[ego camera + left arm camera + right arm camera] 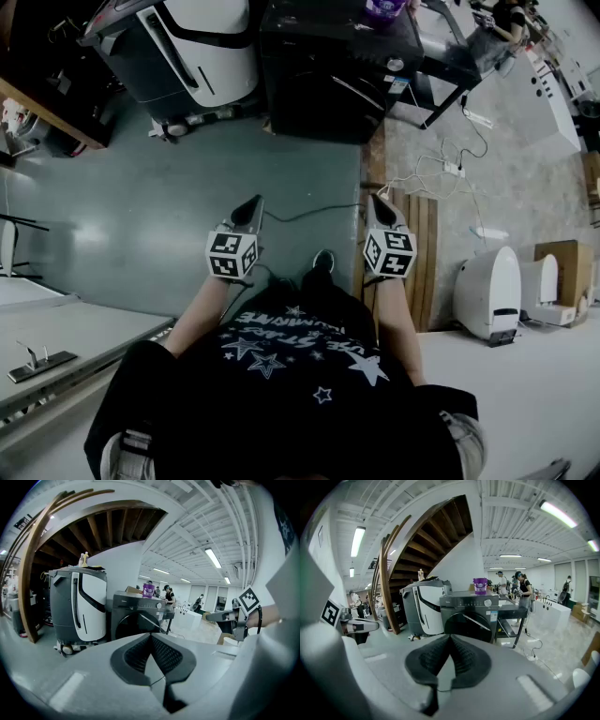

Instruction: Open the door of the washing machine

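head view shows the dark washing machine (333, 70) far across the floor, well apart from the person. its round door (468, 626) is shut. the left gripper (251, 208) and the right gripper (380, 204) each have their jaws pressed together, holding nothing. if they reach the door closed like this, they may just bump it and slip off.

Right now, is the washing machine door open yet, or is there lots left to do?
Done: nothing yet; the washing machine door is shut. In hand: the left claw and right claw are closed and empty, across the floor from it. Left: walk up, grip the door, pull it open.
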`<state>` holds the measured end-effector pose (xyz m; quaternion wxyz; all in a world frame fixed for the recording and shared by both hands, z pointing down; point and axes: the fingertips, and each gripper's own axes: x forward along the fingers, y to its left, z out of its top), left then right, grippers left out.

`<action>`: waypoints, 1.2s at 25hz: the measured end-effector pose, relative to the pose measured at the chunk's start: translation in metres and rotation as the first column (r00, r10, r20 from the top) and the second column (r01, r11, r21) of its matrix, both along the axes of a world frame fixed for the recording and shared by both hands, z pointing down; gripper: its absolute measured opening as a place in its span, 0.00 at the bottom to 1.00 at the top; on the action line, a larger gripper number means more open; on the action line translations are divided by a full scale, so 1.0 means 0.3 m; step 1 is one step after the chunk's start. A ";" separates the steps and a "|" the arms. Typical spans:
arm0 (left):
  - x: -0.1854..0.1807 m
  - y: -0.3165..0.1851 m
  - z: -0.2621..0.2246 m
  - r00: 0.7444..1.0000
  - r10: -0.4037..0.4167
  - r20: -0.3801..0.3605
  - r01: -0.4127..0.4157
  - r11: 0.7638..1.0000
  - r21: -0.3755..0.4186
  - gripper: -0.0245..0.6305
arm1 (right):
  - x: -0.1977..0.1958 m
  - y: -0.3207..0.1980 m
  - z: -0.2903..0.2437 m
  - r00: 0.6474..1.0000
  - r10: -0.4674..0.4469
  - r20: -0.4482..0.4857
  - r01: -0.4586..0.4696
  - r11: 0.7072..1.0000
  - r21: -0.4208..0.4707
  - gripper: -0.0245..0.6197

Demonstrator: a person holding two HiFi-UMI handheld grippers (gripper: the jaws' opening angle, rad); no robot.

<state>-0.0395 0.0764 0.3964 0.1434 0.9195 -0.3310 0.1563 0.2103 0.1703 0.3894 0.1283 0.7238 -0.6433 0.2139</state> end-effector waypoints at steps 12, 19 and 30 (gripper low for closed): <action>-0.059 -0.042 0.010 0.999 -0.041 -0.006 0.041 0.999 0.000 0.05 | -0.061 -0.067 -0.014 0.999 -0.035 -0.018 0.035 0.999 0.014 0.05; -0.166 -0.036 0.057 0.997 -0.078 0.015 0.079 0.996 -0.030 0.05 | -0.137 -0.107 -0.015 0.999 -0.031 0.027 0.030 0.999 0.041 0.05; -0.031 -0.128 0.094 0.997 -0.057 0.046 0.058 0.998 -0.026 0.05 | 0.041 -0.197 0.101 0.992 0.043 0.117 -0.048 0.998 0.040 0.41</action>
